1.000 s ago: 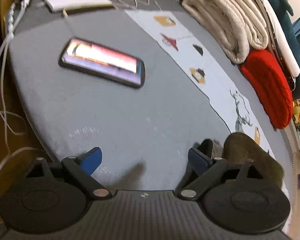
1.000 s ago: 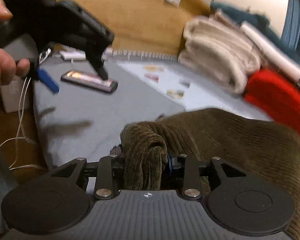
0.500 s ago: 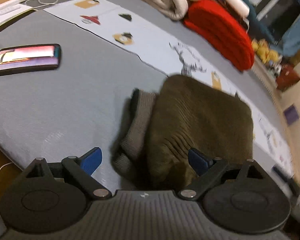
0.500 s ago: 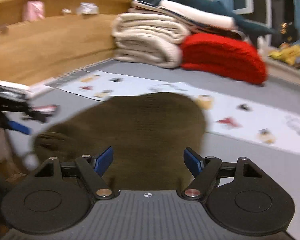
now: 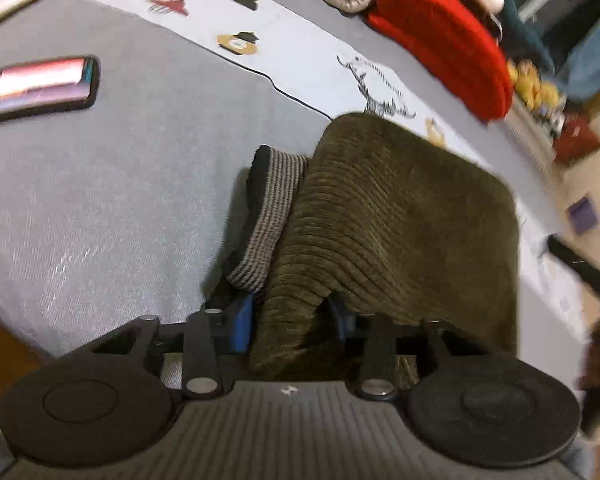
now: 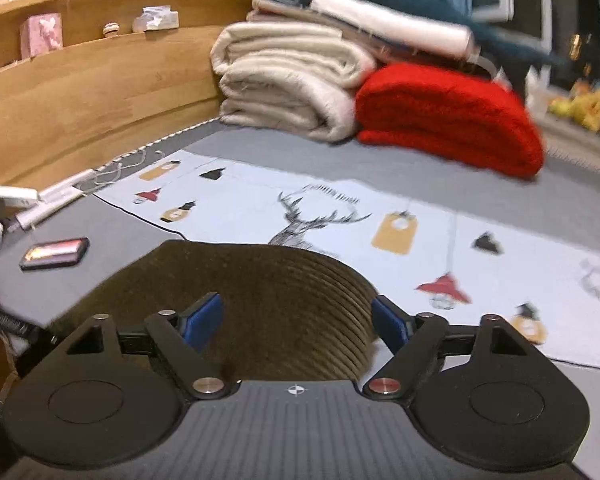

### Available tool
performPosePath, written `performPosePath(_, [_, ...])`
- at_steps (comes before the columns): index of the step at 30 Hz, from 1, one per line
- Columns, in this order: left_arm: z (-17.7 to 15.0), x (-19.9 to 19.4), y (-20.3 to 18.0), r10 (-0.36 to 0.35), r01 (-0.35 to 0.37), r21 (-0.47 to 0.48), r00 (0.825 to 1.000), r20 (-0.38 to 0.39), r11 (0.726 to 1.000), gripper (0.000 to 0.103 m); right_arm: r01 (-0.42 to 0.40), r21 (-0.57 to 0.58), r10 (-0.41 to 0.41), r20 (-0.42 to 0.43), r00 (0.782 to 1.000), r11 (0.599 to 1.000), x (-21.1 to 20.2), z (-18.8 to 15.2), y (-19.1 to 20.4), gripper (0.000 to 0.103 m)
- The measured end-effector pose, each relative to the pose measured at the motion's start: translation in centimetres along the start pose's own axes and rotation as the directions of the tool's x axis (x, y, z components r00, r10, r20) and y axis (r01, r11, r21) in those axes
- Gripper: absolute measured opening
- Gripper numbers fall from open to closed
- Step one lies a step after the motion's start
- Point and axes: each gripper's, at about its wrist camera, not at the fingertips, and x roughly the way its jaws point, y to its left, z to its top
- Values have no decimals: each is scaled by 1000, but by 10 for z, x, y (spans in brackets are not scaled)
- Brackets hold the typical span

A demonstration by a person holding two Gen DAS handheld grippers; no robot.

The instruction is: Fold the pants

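Left hand-held gripper: just closed, clenched on pants fold. Right hand-held gripper: just opened, released. Nearby on bed: phone, blankets.

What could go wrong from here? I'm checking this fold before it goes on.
The left gripper has just closed on a bunched corner of the olive corduroy pants; pulling it could drag the folded stack askew. The right gripper has just opened, so nothing pins the far side. The phone lies close by and could be swept.
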Motion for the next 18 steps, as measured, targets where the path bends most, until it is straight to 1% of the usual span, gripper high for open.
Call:
performPosePath(2, [0, -4, 0, -8, 8, -2, 1000, 9, 1000, 33, 30, 105, -24, -52, 998, 994, 15, 0, -12, 83])
performPosePath(3, [0, -7, -2, -9, 9, 9, 1000, 18, 1000, 31, 41, 159, -32, -55, 998, 986, 16, -5, -16, 82])
performPosePath(4, [0, -12, -6, -10, 9, 25, 999, 31, 1000, 30, 35, 210, -26, -47, 999, 977, 14, -13, -19, 82])
performPosePath(5, [2, -18, -10, -16, 14, 39, 999, 45, 999, 27, 28, 242, -21, -34, 999, 970, 8, -22, -18, 80])
performPosePath(7, [6, -33, -17, -48, 43, 58, 996, 78, 997, 22, 8, 271, -13, 17, 1000, 963, -10, -41, -11, 79])
performPosePath(8, [9, -40, -19, -66, 60, 68, 993, 94, 996, 16, -2, 276, -10, 42, 999, 961, -20, -47, -5, 78])
performPosePath(9, [12, -45, -21, -83, 75, 83, 991, 101, 994, 16, -19, 282, -1, 69, 998, 959, -29, -50, -1, 78])
performPosePath(10, [14, -44, -22, -67, 57, 101, 993, 96, 993, 16, -64, 290, 32, 112, 993, 955, -40, -54, 6, 78])
performPosePath(11, [15, -37, -22, -38, 29, 119, 996, 75, 992, 17, -139, 286, 101, 144, 984, 948, -48, -57, 14, 78])
performPosePath(12, [16, -27, -17, -11, 6, 114, 999, 45, 994, 18, -213, 279, 178, 143, 973, 936, -49, -59, 24, 78])
performPosePath(13, [16, -20, -13, -5, 3, 95, 1000, 21, 996, 19, -275, 269, 251, 120, 961, 923, -47, -62, 36, 78])
performPosePath(14, [19, -16, -6, -22, 22, 71, 1000, 2, 997, 23, -313, 258, 296, 104, 950, 914, -44, -67, 46, 78])
performPosePath(15, [24, -14, 2, -57, 58, 46, 998, -11, 997, 35, -350, 224, 340, 82, 937, 910, -40, -74, 60, 77])
performPosePath(16, [31, -13, 9, -85, 85, 35, 996, -17, 996, 42, -358, 174, 355, 48, 934, 917, -34, -82, 76, 76])
performPosePath(17, [40, -12, 13, -91, 91, 23, 996, -9, 996, 57, -360, 133, 359, 28, 933, 924, -29, -91, 89, 77])
performPosePath(18, [49, -12, 16, -70, 70, 20, 997, 13, 997, 76, -367, 104, 367, 17, 930, 924, -25, -98, 98, 77])
